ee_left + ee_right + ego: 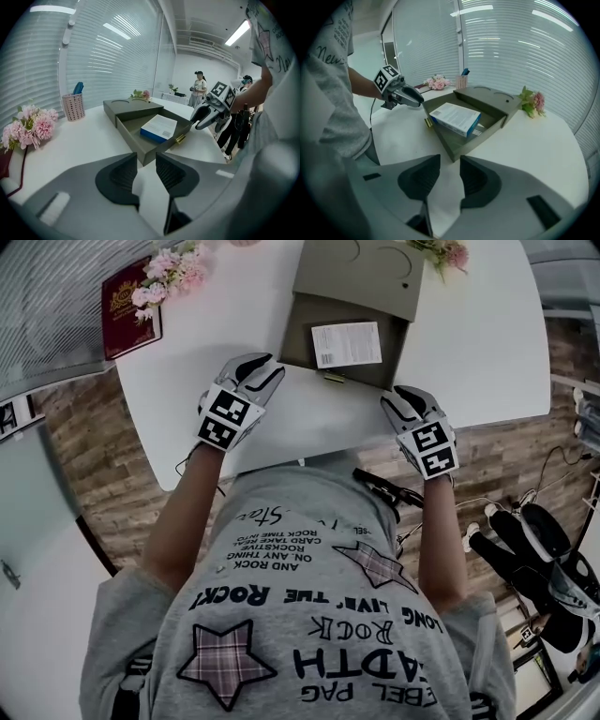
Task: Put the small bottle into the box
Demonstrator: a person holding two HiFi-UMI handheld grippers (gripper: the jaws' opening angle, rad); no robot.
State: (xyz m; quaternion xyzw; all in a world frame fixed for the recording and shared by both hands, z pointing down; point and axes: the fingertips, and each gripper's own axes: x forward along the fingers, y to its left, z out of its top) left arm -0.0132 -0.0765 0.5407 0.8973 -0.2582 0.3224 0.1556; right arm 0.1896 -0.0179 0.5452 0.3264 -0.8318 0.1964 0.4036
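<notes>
Head view has the box [302, 334] open on the desk [469, 352] with only a white carton [347, 343] inside, no small bottle shows in any view, and left tongs [265, 369] and right tongs [398, 401] both gape empty near its front edge, so the task looks unstarted.

A white counter [469, 352] with rounded corners stands on a wood-plank floor [80, 451]. Tall windows covered by horizontal blinds [108, 61] run along its far side and left end, bright with daylight. A long strip light [238, 32] glows on the white ceiling. Far across the room stands a person [199, 89].
</notes>
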